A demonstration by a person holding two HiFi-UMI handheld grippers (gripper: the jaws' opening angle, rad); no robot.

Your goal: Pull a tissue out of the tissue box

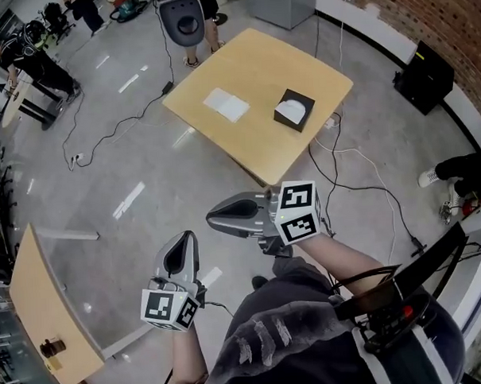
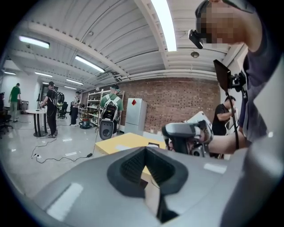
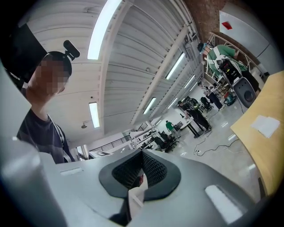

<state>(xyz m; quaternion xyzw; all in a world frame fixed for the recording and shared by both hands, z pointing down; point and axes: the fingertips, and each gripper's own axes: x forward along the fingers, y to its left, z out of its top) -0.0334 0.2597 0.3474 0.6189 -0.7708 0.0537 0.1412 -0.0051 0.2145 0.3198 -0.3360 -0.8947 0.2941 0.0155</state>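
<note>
Head view: left gripper, lower left, and right gripper, centre, both have jaws pressed together, empty, held in bare-armed hands. Well apart, upper centre, the tissue box sits on the yellow table, a white tissue in its opening.

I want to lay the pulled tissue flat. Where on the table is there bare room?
The table is bare at its near corner, in front of the tissue box and the white sheet, and across the far part behind both. Only the strip between sheet and box is tight.
</note>
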